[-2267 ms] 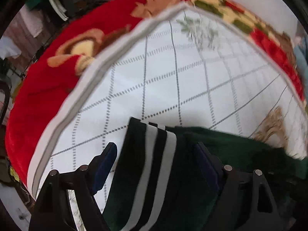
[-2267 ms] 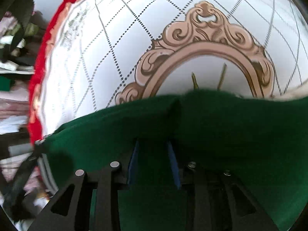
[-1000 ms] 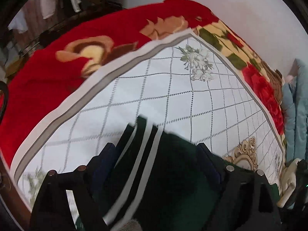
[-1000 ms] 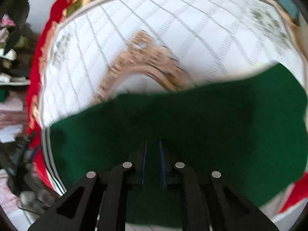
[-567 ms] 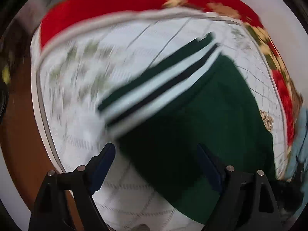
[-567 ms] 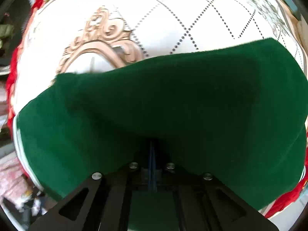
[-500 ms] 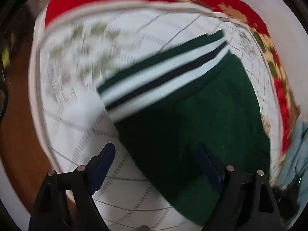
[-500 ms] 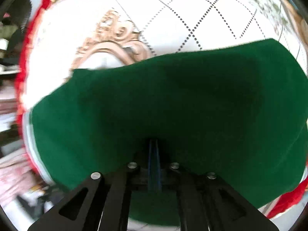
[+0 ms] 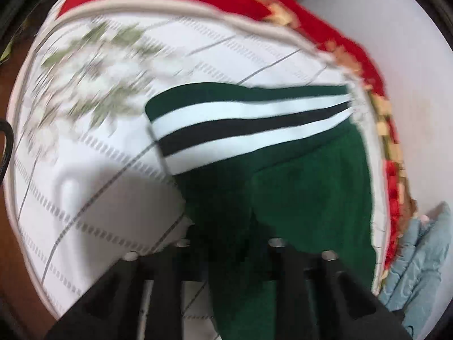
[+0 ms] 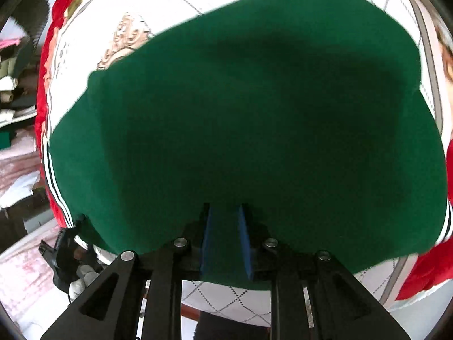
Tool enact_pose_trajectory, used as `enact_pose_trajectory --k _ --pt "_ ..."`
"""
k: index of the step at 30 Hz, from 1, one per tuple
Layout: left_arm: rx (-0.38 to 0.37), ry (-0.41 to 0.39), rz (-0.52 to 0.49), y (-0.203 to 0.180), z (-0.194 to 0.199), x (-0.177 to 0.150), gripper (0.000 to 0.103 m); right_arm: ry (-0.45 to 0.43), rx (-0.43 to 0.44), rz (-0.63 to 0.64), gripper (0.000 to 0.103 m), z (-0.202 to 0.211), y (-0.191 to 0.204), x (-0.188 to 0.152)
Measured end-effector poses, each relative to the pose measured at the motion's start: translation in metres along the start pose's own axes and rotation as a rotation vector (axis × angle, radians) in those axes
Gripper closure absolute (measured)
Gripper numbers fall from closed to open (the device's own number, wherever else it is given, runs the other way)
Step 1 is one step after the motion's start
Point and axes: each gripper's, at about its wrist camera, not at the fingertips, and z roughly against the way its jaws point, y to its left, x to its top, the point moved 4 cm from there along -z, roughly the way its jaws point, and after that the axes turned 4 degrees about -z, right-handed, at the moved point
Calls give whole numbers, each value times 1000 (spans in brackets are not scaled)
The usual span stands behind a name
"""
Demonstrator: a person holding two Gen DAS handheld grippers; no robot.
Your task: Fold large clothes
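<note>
Left gripper (image 9: 229, 232) jaws closed tight together; right gripper (image 10: 225, 238) jaws slightly parted, pointing forward.

Left claw (image 9: 230, 238) tips under green garment (image 9: 297, 192)

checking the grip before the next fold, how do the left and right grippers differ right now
The right gripper shows its blue pads apart, with the green garment between them. The left gripper has its fingertips buried under the cloth, so its opening cannot be read. The left gripper sits near the striped hem, while the right gripper faces only plain green. Both are at an edge of the same garment on the white quilt.
</note>
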Motion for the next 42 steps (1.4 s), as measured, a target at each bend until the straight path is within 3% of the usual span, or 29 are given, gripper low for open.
enact_pose_trajectory --k 3,8,13,15,19,21,23,24,25,26,34,37,39,42 --pt "-90 -46 -37 -13 19 2 91 16 -5 6 82 -11 -11 -3" --pt "-319 -71 -103 -33 41 1 90 24 -17 14 82 -22 -6 -6" --pt "-337 -24 37 -3 -11 15 84 40 0 -23 82 -22 -13 -5" --pt "-381 10 96 9 -30 16 76 42 -5 -20 82 -22 -13 -7" --pt "-410 14 62 -6 -45 17 33 38 -30 -5 82 -25 -6 -10" --pt "-371 -16 -18 -27 -47 18 28 38 -39 -8 82 -34 7 -11" --pt "-307 -37 -106 -46 -48 18 32 38 -45 -18 82 -47 32 -9" --pt "-259 -51 -158 -57 -47 18 45 38 -51 -19 82 -49 35 -10" --pt "-211 -59 -180 -59 -48 20 86 39 -62 -16 82 -49 39 -12" --pt "-204 -58 -187 -58 -48 22 91 39 -70 -13 82 -50 43 -13" --pt "-175 -161 -238 -38 21 70 94 -100 -52 29 82 -12 78 -16" --pt "-146 -202 -236 -24 46 91 94 -81 -113 93 83 -38 99 -16" --pt "-132 -216 -246 -21 57 98 94 -29 -94 88 83 -73 111 -14" --pt "-121 -245 -285 -29 70 97 94 -54 -135 103 84 -88 135 -12"
